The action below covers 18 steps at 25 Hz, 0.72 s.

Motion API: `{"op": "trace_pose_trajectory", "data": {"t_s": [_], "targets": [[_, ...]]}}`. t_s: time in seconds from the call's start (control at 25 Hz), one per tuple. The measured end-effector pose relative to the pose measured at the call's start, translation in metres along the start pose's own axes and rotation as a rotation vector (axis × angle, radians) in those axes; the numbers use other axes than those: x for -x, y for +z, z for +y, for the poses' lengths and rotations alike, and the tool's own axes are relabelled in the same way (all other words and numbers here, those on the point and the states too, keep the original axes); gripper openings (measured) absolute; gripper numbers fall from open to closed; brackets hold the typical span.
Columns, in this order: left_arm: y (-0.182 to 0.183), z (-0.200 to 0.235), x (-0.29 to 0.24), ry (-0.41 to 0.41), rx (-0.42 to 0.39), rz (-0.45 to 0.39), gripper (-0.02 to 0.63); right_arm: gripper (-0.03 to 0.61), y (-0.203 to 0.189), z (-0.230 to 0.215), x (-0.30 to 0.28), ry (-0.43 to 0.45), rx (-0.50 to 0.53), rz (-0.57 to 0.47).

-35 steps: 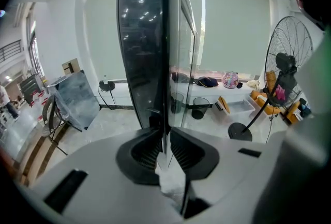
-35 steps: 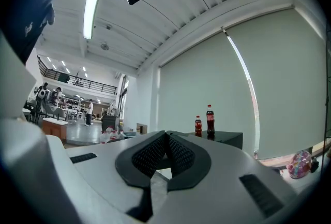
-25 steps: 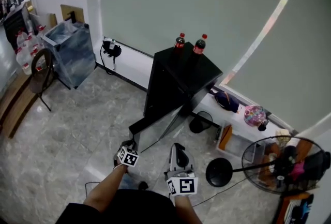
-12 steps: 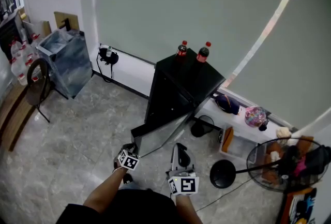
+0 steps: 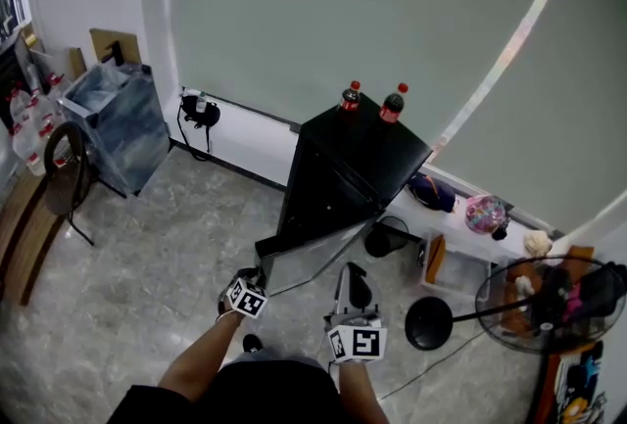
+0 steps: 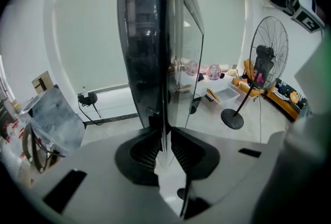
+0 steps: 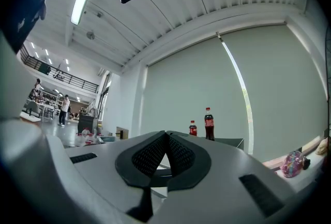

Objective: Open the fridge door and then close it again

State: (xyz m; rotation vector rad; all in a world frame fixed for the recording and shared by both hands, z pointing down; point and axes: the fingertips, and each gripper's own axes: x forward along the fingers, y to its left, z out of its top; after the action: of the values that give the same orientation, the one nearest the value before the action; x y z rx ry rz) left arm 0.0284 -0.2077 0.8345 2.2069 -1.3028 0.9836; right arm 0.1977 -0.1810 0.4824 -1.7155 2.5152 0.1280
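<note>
Our left claw (image 6: 164, 141) pinches the edge of the fridge door (image 5: 313, 256); our right claw (image 7: 166, 137) is pressed together, empty. The door stands part open from the black fridge (image 5: 348, 158). We think it's mid-swing; next, follow its curve.

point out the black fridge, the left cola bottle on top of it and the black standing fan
black fridge (image 5: 364, 146), head view, on its flat top
left red-capped cola bottle (image 5: 350, 99), head view, on its dark body
black standing fan (image 5: 428, 322), head view, on its round base
</note>
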Motion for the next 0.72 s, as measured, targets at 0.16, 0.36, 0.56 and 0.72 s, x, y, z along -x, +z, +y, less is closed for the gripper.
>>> {"op": "trace_pose_trajectory", "data": {"t_s": [0.16,0.36,0.56,0.72], "targets": [[0.006,0.010,-0.003,-0.016,-0.033,0.010,0.063,0.009,0.008,-0.003,-0.012,-0.032,0.015,-0.007],[0.011,0.020,-0.009,-0.026,-0.025,0.003,0.066,0.009,0.008,0.001,-0.021,-0.045,0.028,0.007],[0.018,0.036,-0.016,-0.031,-0.037,-0.001,0.071,0.009,0.006,0.003,-0.033,-0.042,0.039,0.017],[0.029,0.050,-0.024,-0.039,-0.059,-0.013,0.072,0.009,0.006,0.002,-0.053,-0.027,0.045,0.012]]}}
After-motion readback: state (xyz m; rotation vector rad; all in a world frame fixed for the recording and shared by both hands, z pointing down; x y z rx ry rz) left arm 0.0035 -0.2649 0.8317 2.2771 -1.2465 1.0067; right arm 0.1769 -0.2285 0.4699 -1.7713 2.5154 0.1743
